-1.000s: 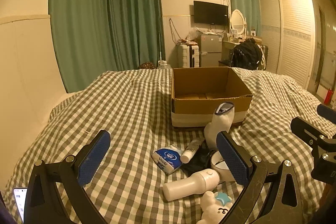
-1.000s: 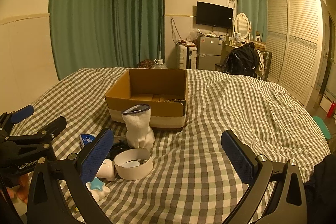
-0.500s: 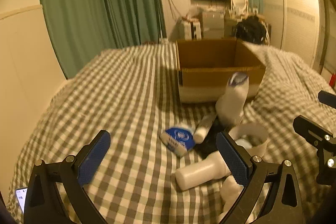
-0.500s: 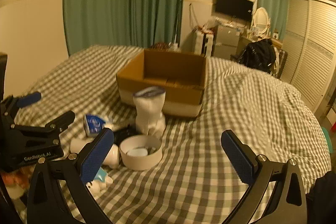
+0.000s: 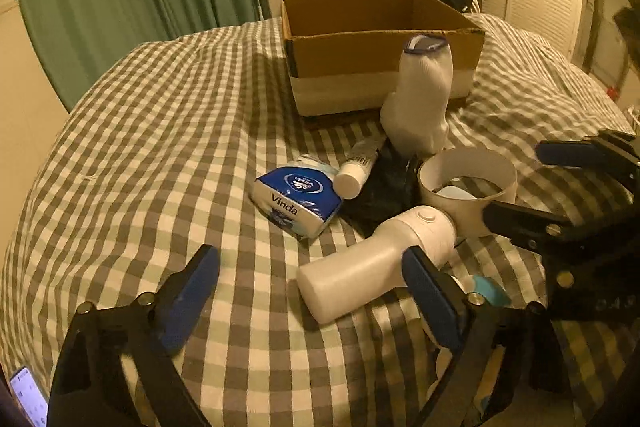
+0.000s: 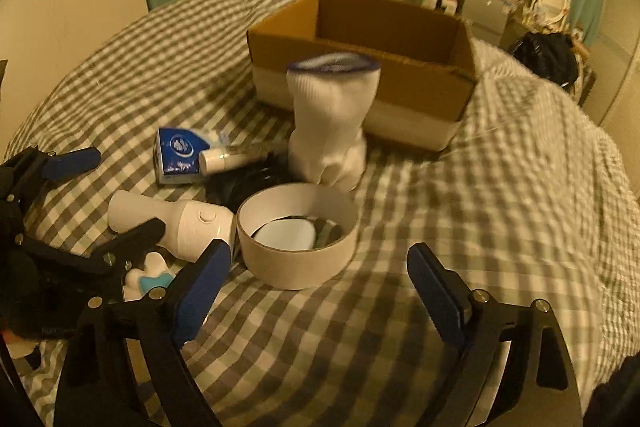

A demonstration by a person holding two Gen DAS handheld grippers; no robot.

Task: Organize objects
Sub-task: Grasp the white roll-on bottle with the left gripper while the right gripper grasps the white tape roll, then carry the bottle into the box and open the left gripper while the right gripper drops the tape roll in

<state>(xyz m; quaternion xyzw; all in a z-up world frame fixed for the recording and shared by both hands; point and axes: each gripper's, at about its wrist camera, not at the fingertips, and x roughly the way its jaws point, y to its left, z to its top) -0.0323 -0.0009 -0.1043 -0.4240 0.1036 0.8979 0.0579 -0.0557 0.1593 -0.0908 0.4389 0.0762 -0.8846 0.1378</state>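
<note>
Dropped in low over the pile with both grippers, noses tipped down from the far wall to the bed [image 5: 140, 147]. Pulled the left gripper [image 5: 308, 259] in a notch just then, yet left its jaws well apart with nothing pinched. The white bottle [image 5: 372, 259] lay on its side just ahead of the right-hand pad, untouched. Did the same with the right gripper [image 6: 320, 253]: narrowed a touch, still wide and gripping nothing, hovering just short of the white ring [image 6: 296, 267]. Read as lining up two first picks, with no sorting done yet.

Swept left to right across the bed:
- Caught a lit phone [image 5: 28, 395] at the near left edge.
- Found the blue tissue pack [image 5: 296, 201] mid-bed.
- Saw a small tube [image 5: 356, 171] leaning against it, over a crumpled black thing [image 5: 384, 187].
- Spotted the white sock [image 5: 420, 99], stuffed and upright, close to the near wall of the cardboard box [image 5: 384, 55].
- Saw that box toward the far edge, open-topped, with nothing showing above the rim.
- Picked out a small white-and-blue toy [image 5: 486, 291], half hidden behind the left gripper's right finger.

Judged the crowding the main nuisance: bottle head against the ring, tube on the black thing. Judged the sock standing right in the path to the box, and likely to topple at a nudge.
</note>
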